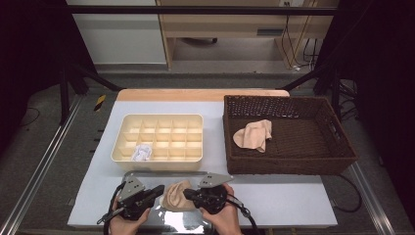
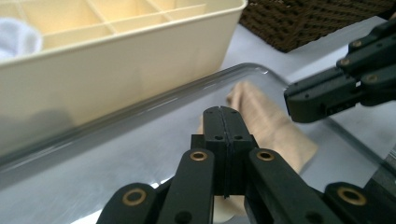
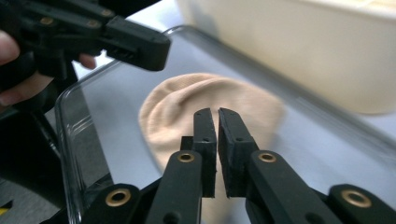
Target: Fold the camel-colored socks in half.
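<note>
A beige sock (image 1: 175,197) (image 2: 273,128) (image 3: 182,105) lies on a clear plastic tray (image 1: 188,226) (image 2: 254,71) (image 3: 65,112) at the table's front edge. My left gripper (image 1: 159,190) (image 2: 224,112) comes in from the left with its jaws pressed flush together, tip at the sock's edge; no fabric shows between them. My right gripper (image 1: 188,194) (image 3: 217,113) faces it from the right, just above the sock, jaws a narrow gap apart with nothing between them. Each gripper's tip also shows in the other's view: the right gripper (image 2: 292,100) and the left gripper (image 3: 159,46).
A cream divided organizer box (image 1: 161,118) (image 2: 140,51) (image 3: 299,56) stands just behind the tray, with a white bundle (image 1: 141,152) (image 2: 16,39) in one front cell. A dark wicker basket (image 1: 288,167) at the right holds another beige sock (image 1: 254,134).
</note>
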